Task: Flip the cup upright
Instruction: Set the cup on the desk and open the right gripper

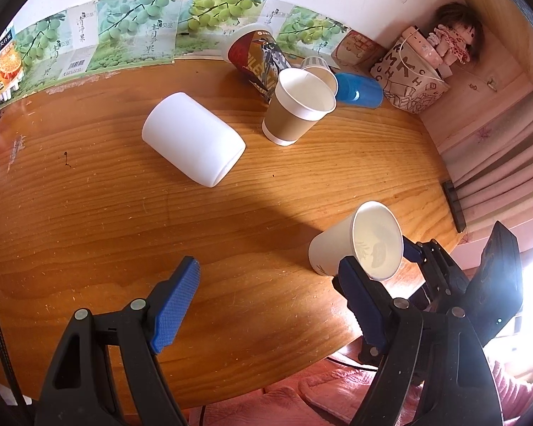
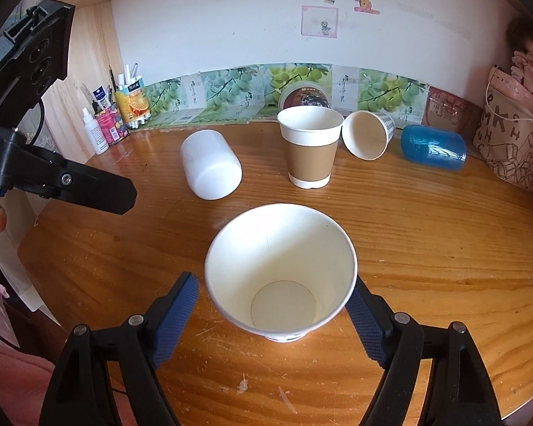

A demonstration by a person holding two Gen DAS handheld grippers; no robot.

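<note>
Cup (image 2: 280, 273) stands upright between your right gripper's (image 2: 273, 319) wide-spread fingers, one pad (image 2: 366, 323) touching its wall, the other clear. Your left gripper (image 1: 273, 301) hangs wide, holding nothing, left of it

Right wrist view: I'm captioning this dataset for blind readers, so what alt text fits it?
A white paper cup stands upright on a wooden table, between the open fingers of the right gripper. Behind it, a brown-sleeved cup stands upright, and a white tumbler and blue cup lie on their sides.
</note>
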